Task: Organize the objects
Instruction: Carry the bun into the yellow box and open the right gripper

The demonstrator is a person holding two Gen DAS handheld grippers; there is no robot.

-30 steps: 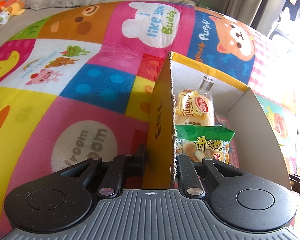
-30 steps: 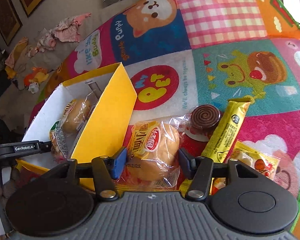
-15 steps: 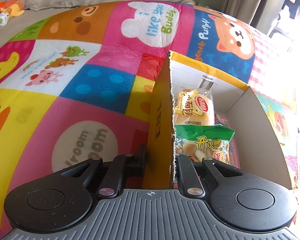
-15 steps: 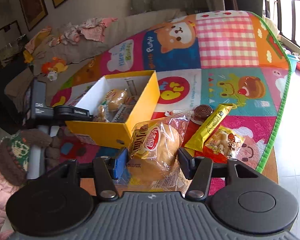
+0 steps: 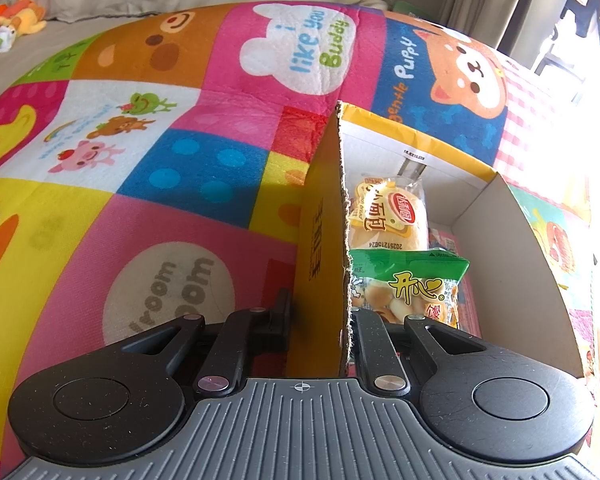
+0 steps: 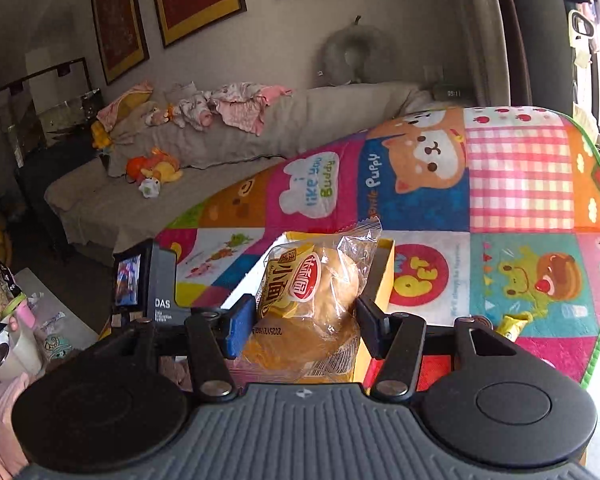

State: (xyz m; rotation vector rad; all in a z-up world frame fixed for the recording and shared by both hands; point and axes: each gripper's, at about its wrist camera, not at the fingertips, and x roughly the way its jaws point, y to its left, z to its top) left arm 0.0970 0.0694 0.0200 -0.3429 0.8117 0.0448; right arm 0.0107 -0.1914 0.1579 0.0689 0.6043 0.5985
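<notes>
The right gripper is clamped on a wrapped bread bun, one finger on each side of the packet. The bun is held above the yellow box, whose rim shows directly behind it at 12 o'clock. A yellow snack bar lies on the play mat at 3 o'clock of the gripper.

The left gripper pinches the yellow box's near side wall, one finger outside and one inside. Inside the box, at 1 o'clock of the gripper, lies a green snack bag; beyond it, toward 12 o'clock, lies a second wrapped bun. The box rests on the play mat.
</notes>
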